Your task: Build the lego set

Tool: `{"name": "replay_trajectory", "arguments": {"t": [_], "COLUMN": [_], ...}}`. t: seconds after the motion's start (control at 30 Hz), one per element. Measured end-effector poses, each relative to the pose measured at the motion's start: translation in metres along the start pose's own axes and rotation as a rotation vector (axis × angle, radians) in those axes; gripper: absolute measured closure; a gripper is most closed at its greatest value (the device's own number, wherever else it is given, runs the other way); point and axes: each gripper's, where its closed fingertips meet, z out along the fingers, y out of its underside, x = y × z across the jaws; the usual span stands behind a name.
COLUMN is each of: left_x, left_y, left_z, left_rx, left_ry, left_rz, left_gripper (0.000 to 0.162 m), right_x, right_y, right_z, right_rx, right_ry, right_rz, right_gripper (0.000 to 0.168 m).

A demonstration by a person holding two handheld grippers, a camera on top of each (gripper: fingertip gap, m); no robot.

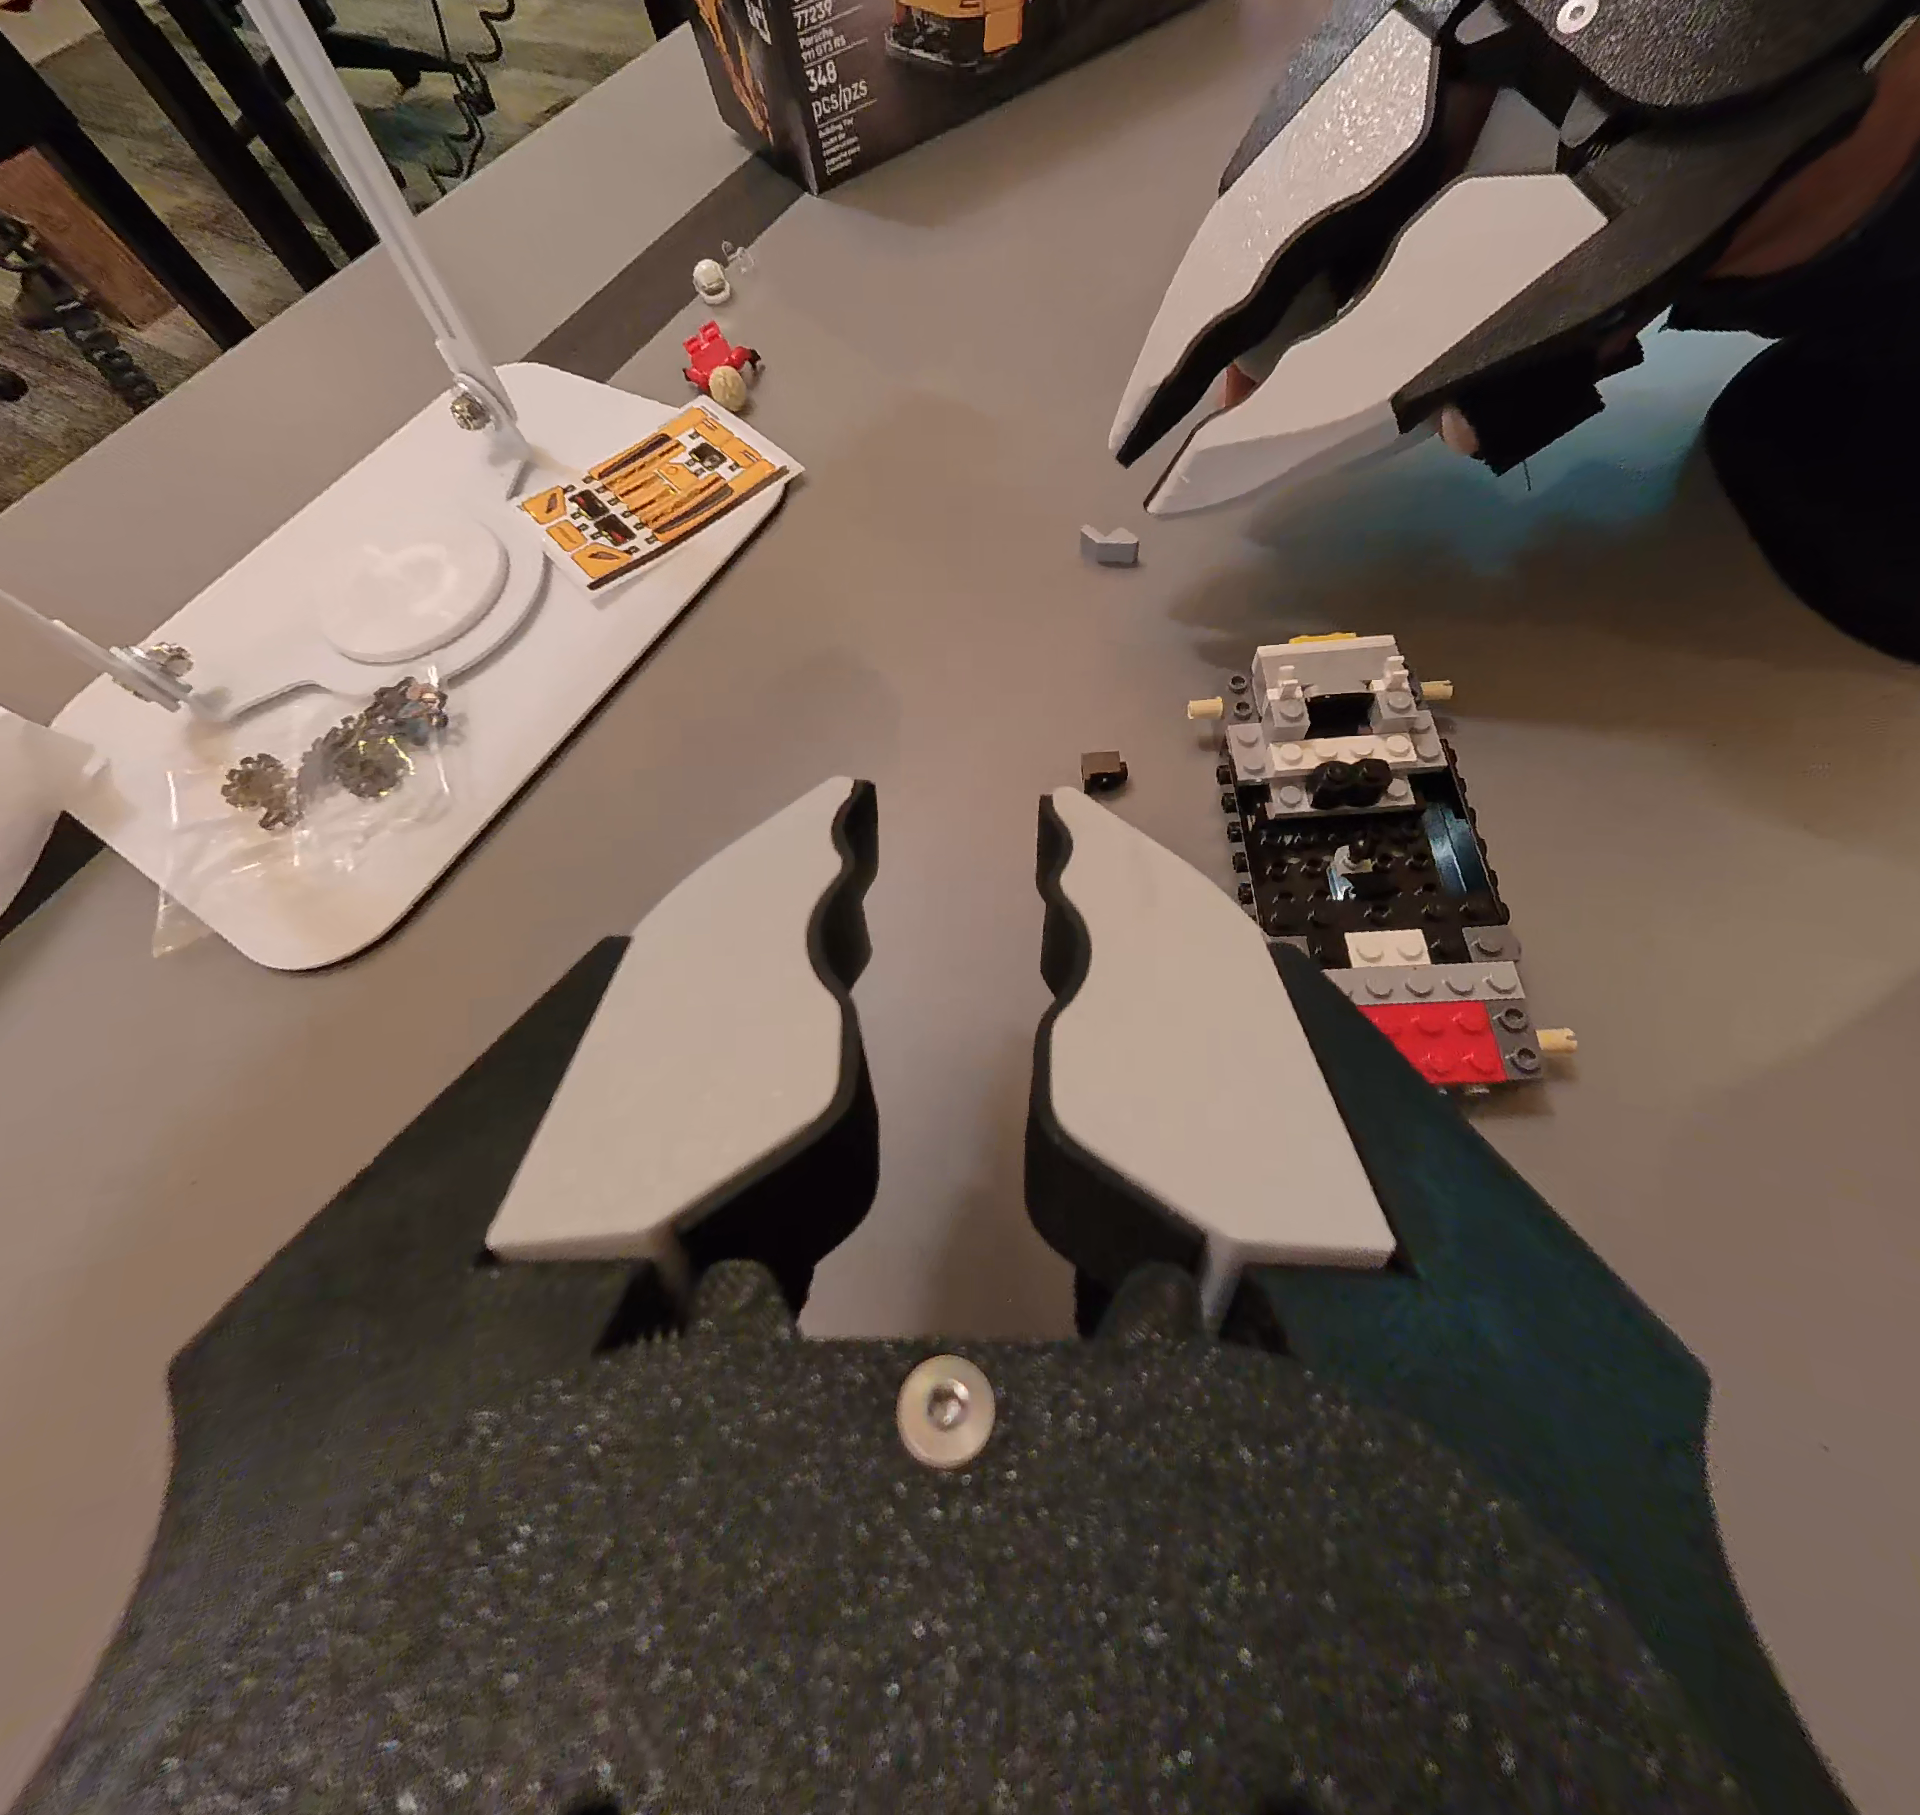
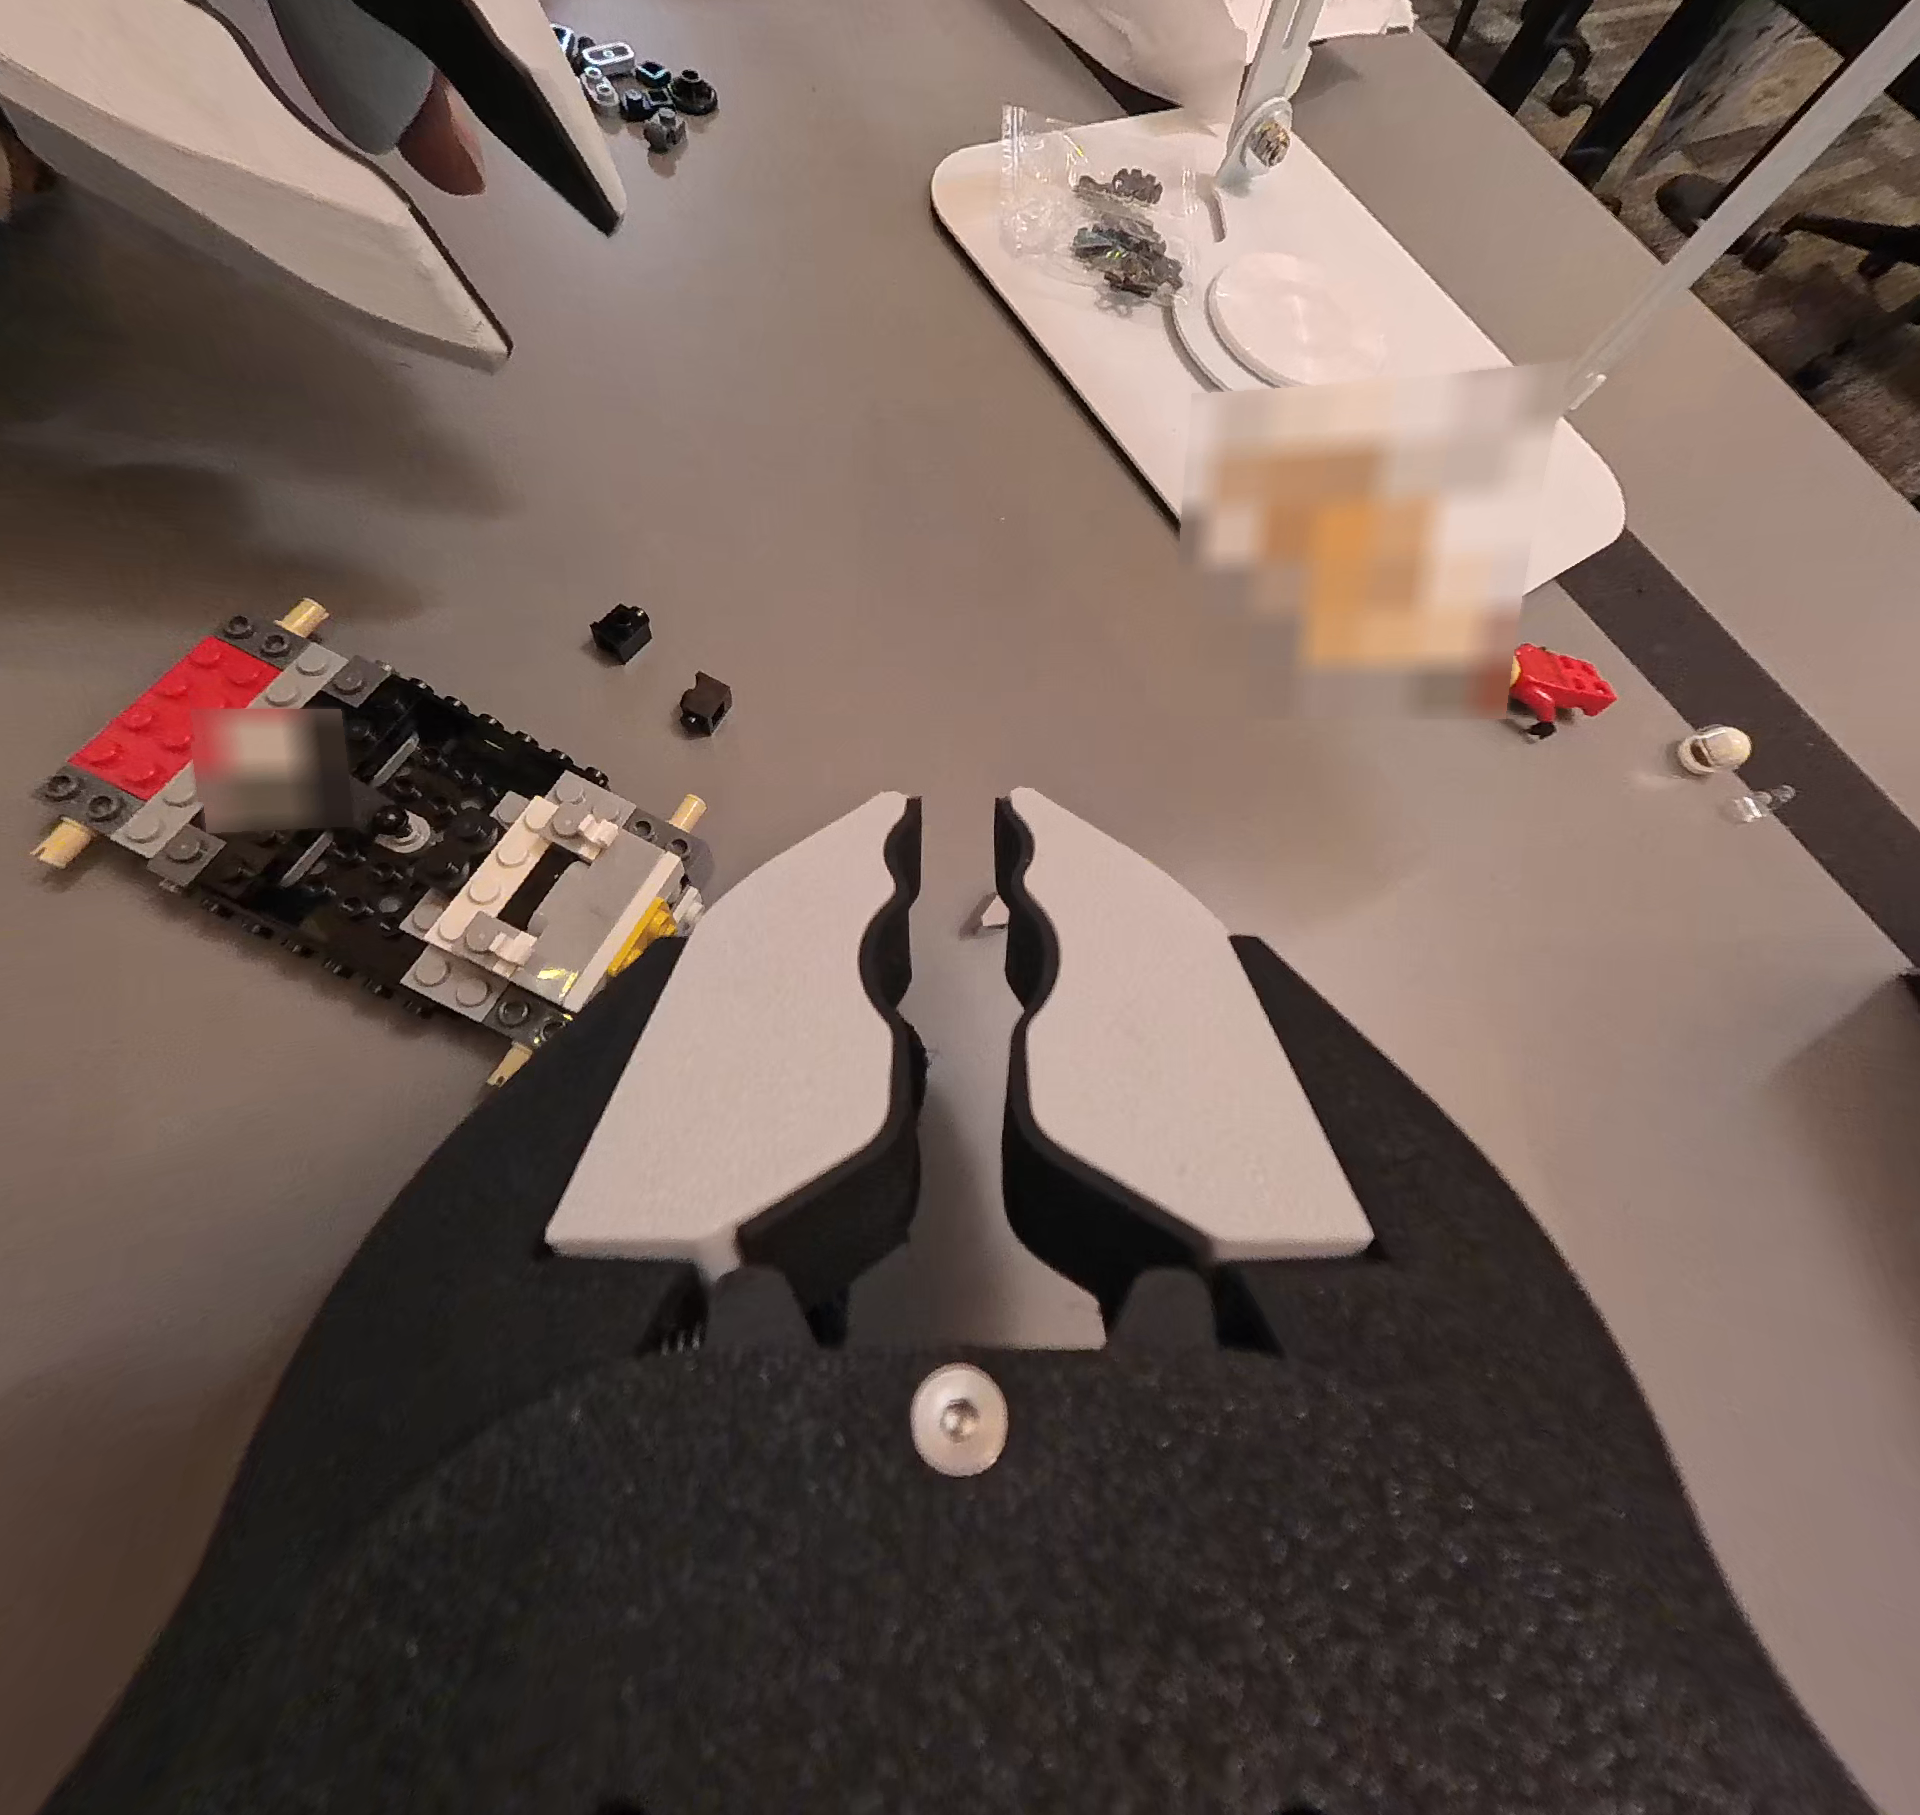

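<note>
A clear bag (image 1: 312, 789) with small dark parts lies on the white base (image 1: 436, 560), far left on the desk (image 1: 935, 477). The left tool (image 1: 956, 809) is apart and empty. The right tool (image 2: 956, 809) is slightly apart above a small grey piece (image 1: 1110, 545).

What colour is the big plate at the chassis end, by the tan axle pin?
Red; clearest in the left wrist view.

right gripper (image 2: 957, 804): fingers slightly parted, empty, low over grey table (image 2: 831, 477) | small grey piece (image 2: 982, 915): glimpsed on the table between its fingers | half-built car chassis (image 2: 364, 830): flat near table's left edge | two black bricks (image 2: 665, 669): loose, apart, beside chassis | left gripper (image 2: 551, 279): far-left corner
</note>
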Motion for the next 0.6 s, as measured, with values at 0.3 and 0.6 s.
{"name": "replay_trajectory", "arguments": {"t": [0.3,0.6], "left_x": [0.001,-0.006], "left_y": [-0.003,-0.025], "left_z": [-0.002,-0.019], "left_rx": [0.012,0.162], "left_ry": [0.009,-0.027], "left_rz": [-0.018,-0.033], "left_gripper": [0.137,0.162], "right_x": [-0.002,-0.001], "right_y": [0.002,-0.001], "right_z": [0.002,0.002], "right_rx": [-0.007,0.013], "right_ry": [-0.005,-0.002], "right_rz": [-0.003,-0.005], "right_gripper": [0.156,0.156]}}
